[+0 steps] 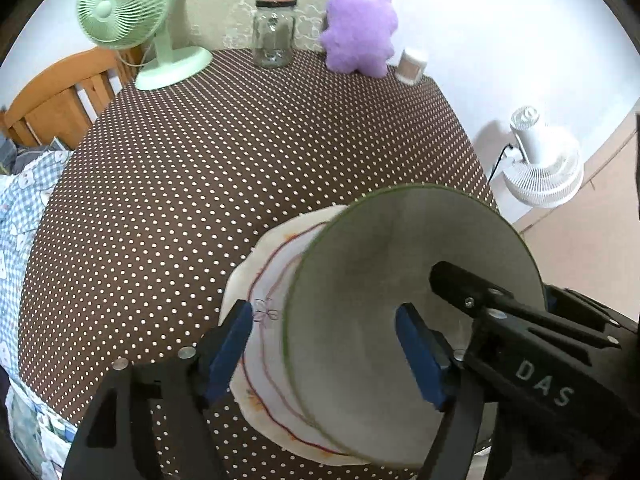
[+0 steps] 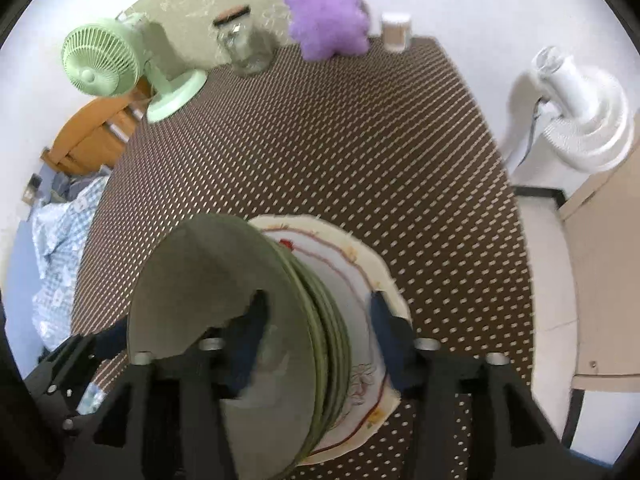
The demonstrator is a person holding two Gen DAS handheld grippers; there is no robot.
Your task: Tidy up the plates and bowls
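Observation:
A stack of nested grey bowls with green rims (image 1: 380, 248) (image 2: 208, 264) sits on a white plate with red wavy lines (image 1: 272, 264) (image 2: 344, 264), near the front of the brown dotted table (image 1: 200, 180). My left gripper (image 1: 324, 316) is open and straddles the bowls' left rim, one blue pad over the plate and one inside the top bowl, neither pressing. My right gripper (image 2: 320, 300) is open and straddles the right rim the same way, with a gap on both sides. Its black body (image 1: 520, 320) also shows in the left wrist view.
Along the table's far edge stand a green fan (image 1: 120, 12), a glass jar (image 1: 274, 32), a purple plush toy (image 1: 356, 24) and a small white cup (image 1: 412, 66). A white fan (image 1: 540, 168) is on the floor at right. A wooden chair (image 1: 60, 96) and blue checked cloth (image 1: 24, 208) are at left.

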